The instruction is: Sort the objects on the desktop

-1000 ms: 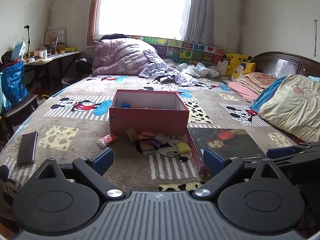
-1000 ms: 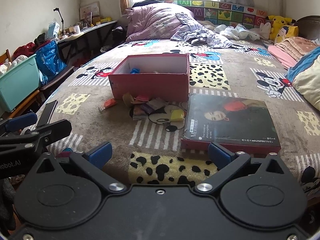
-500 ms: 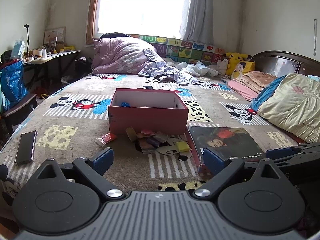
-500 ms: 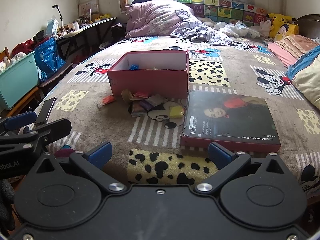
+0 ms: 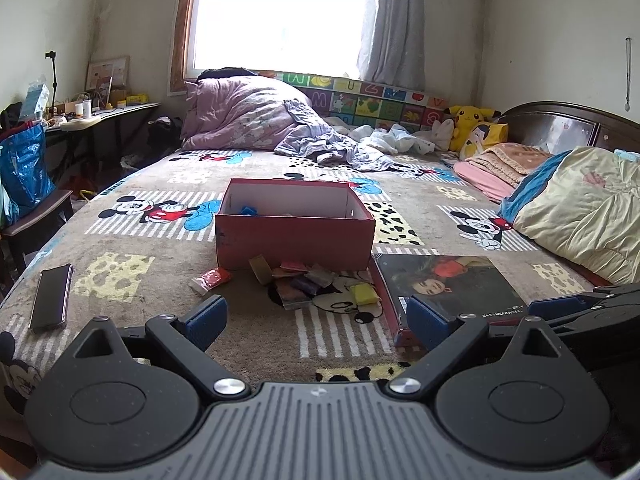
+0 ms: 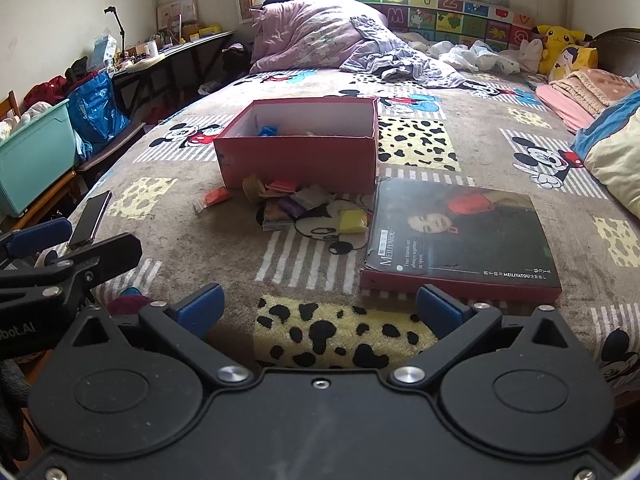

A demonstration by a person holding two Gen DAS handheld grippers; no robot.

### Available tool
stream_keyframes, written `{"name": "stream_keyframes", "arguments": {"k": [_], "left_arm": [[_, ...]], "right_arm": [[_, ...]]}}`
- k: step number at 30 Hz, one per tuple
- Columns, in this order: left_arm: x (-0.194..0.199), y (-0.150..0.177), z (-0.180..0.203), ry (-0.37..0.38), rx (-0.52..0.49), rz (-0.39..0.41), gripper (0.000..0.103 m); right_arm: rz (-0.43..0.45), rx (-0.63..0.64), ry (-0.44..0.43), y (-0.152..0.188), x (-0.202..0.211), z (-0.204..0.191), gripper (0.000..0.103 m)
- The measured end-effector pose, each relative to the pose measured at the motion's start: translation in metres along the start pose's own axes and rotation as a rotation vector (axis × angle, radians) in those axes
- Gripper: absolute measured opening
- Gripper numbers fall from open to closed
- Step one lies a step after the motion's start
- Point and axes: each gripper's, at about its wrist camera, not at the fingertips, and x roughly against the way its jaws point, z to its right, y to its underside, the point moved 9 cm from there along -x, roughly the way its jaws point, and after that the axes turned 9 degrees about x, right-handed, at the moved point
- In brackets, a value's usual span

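Note:
An open red box [image 5: 294,236] [image 6: 298,152] stands mid-bed with a blue item inside. In front of it lies a heap of small packets [image 5: 304,280] [image 6: 292,200], a red packet [image 5: 212,278] [image 6: 214,196] to its left and a yellow one [image 5: 363,294] [image 6: 352,220] to its right. The box lid [image 5: 448,284] [image 6: 460,236], dark with a portrait, lies flat to the right. My left gripper [image 5: 316,318] and right gripper [image 6: 320,308] hover open and empty near the bed's front edge, well short of the heap.
A phone [image 5: 52,296] [image 6: 90,218] lies at the bed's left edge. Pillows and folded blankets [image 5: 576,208] crowd the right side, a purple quilt [image 5: 248,116] the far end. A teal bin [image 6: 32,160] and blue bag [image 6: 96,112] stand left of the bed.
Both grippers have drawn back slightly from the box; the objects on the bed lie as before. Both stay open.

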Motion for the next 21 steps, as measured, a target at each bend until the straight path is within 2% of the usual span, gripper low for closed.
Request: {"name": "stream_keyframes", "arguments": {"k": [21], "left_arm": [[-0.0073,0.0004,0.0008,-0.008,-0.019,-0.004,0.097]], "right_arm": [[-0.022,0.008,0.005,-0.0009,-0.0072,-0.0010,0.103]]}}
